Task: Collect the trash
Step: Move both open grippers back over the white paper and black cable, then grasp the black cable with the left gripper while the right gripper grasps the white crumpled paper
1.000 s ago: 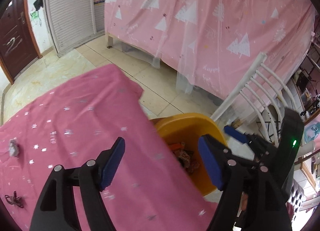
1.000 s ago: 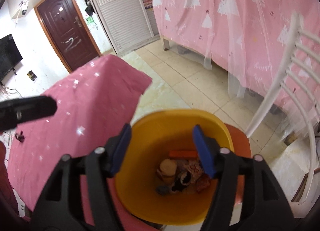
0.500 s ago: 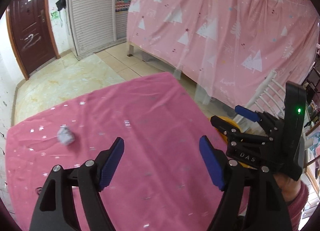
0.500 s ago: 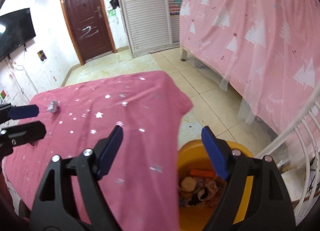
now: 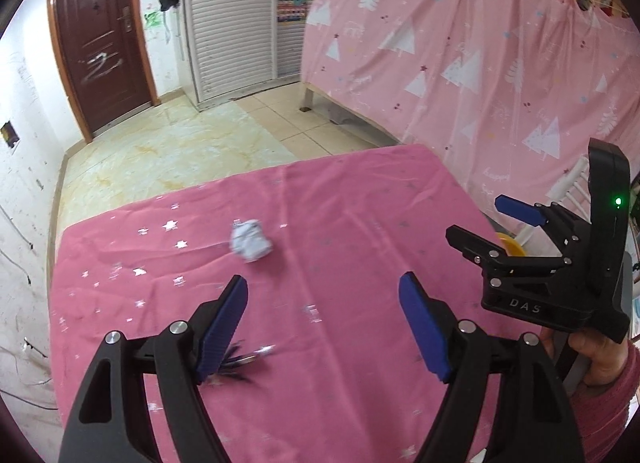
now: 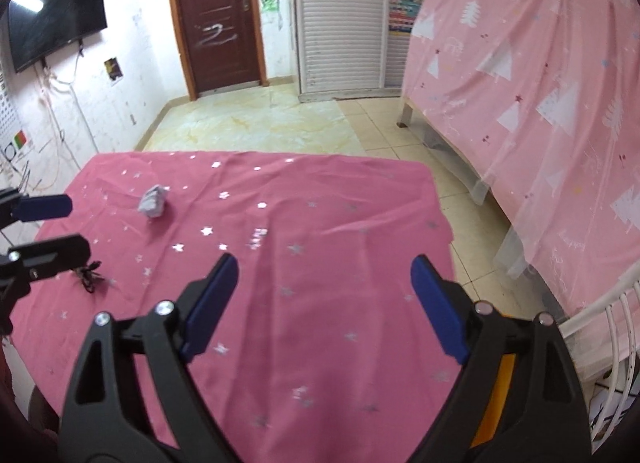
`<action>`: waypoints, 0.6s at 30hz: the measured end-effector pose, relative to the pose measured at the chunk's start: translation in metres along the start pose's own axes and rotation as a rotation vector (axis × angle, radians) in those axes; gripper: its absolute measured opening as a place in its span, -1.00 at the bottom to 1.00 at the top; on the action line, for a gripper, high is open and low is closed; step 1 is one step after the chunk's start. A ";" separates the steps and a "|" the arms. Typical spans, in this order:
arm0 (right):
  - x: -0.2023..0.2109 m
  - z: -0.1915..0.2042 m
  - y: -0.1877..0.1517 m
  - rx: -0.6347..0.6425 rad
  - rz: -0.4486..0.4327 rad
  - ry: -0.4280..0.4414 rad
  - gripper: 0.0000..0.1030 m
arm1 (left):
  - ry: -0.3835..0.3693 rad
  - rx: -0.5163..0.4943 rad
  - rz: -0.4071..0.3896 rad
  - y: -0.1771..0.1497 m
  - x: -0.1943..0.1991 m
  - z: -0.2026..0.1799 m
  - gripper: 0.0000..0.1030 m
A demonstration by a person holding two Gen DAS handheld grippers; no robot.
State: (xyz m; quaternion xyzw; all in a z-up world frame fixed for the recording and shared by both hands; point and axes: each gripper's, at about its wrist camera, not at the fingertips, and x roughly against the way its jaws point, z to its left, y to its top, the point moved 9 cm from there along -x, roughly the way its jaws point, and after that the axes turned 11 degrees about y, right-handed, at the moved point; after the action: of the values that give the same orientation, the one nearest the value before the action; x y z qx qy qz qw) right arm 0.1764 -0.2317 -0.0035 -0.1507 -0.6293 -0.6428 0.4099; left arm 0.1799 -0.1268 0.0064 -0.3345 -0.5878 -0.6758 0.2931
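Note:
A crumpled grey-white paper ball (image 5: 251,241) lies on the pink star-print tablecloth (image 5: 340,231), ahead and left of my left gripper (image 5: 324,323), which is open and empty above the cloth. A small dark tangled scrap (image 5: 236,363) lies just under its left finger. In the right wrist view the paper ball (image 6: 153,201) lies far left and the dark scrap (image 6: 90,277) nearer. My right gripper (image 6: 324,303) is open and empty over the cloth. The orange trash bin (image 6: 490,403) shows only as a sliver behind its right finger.
A pink tree-print curtain (image 6: 540,83) hangs over a bed frame at the right. A white chair (image 6: 608,327) stands beside the bin. Tiled floor, a brown door (image 6: 218,15) and a wall television (image 6: 56,11) lie beyond the table.
Both grippers swung left, away from the orange bin and over the table. The paper ball and dark scrap came into closer view. Both stayed open.

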 end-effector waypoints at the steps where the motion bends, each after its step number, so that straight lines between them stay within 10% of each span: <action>1: -0.001 0.005 0.001 0.007 0.003 0.002 0.64 | 0.006 0.005 0.000 -0.002 0.000 0.008 0.40; 18: -0.043 0.078 0.021 0.116 0.059 0.051 0.64 | 0.049 0.027 0.049 -0.036 -0.023 0.072 0.40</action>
State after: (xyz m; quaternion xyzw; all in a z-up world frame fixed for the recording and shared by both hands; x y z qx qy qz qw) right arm 0.1929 -0.1414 -0.0070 -0.1288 -0.6501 -0.5966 0.4526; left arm 0.1727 -0.0506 -0.0273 -0.3281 -0.5811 -0.6685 0.3283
